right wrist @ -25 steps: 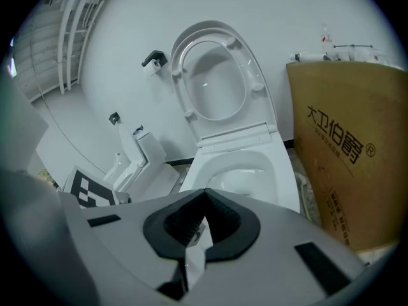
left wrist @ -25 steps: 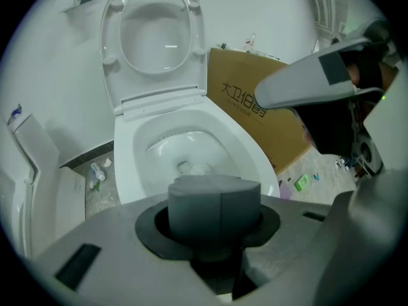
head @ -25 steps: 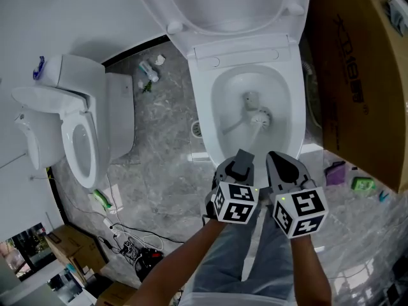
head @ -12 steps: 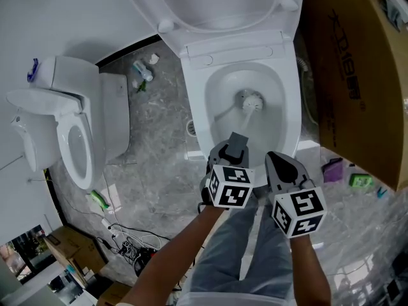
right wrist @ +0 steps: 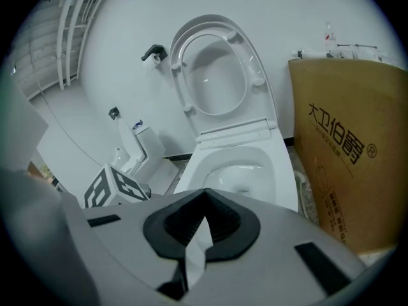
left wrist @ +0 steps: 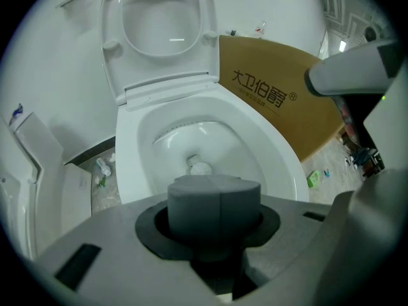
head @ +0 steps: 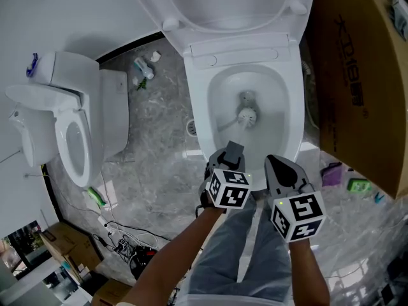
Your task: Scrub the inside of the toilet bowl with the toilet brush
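Head view looks steeply down on a white toilet bowl (head: 199,101) with its seat (head: 223,5) tipped up against the far wall. The toilet brush (head: 247,115) is inside the bowl. Its round white bristle head rests low in the basin, just near of the drain opening. A thin pale shaft slants from the head toward the near left and reaches the left gripper (head: 233,153) above the bowl's near rim.

In the left gripper view, the fingers of the left gripper (left wrist: 213,218) are clamped round the brush's thick dark grey grip, whose flat round end fills the space between them. Past the grip the white head (left wrist: 201,167) shows at the bottom of the glossy bowl.

The right gripper (head: 280,167) hangs just right of the left one, over the near rim and apart from the brush. In the right gripper view, the fingers of the right gripper (right wrist: 203,225) are drawn together with nothing between them, leaving only a thin slit.

A tall brown cardboard box (head: 357,75) with printed characters stands right of the bowl. A second white toilet (head: 70,132) sits to the left on the grey marbled floor (head: 159,145). Small bottles (head: 143,72) lie on the floor by the far wall, and a tangle of cables (head: 127,244) lies at the near left.
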A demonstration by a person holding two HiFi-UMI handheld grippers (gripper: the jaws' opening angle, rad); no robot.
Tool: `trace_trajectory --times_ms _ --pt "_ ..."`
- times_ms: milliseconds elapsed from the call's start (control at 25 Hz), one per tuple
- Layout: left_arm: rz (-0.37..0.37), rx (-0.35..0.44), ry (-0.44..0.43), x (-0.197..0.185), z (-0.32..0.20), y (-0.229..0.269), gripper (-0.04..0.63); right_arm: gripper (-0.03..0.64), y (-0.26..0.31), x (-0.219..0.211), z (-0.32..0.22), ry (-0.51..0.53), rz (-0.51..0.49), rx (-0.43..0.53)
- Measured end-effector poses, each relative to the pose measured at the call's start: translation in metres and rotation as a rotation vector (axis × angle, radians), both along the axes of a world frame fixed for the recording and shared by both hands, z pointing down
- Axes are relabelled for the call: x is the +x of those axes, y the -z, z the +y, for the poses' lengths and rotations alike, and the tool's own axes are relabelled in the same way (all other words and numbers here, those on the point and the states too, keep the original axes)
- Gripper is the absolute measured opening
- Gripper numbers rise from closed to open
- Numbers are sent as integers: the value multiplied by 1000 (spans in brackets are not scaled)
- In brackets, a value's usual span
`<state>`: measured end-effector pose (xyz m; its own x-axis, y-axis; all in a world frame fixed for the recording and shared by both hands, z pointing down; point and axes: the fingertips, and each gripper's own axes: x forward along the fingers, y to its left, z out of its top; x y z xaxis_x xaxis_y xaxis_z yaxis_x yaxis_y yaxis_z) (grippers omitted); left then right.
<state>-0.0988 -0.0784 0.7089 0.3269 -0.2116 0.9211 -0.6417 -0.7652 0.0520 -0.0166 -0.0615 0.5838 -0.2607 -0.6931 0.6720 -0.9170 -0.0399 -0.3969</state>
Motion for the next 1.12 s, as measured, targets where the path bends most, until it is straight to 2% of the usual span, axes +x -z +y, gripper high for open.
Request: trace_trajectory --times_ms 280,480,920,1120 --pt "-15 -15 25 15 -18 -25 158 -2 -3 2 3 8 9 -15" --pt "-18 -31 24 15 -14 -19 158 -2 0 0 9 20 20 -25" --pt "11 -73 65 -22 34 36 158 -2 39 -14 26 17 19 -54" --pt "77 -62 103 -23 43 79 157 -2 76 -15 30 19 40 -41"
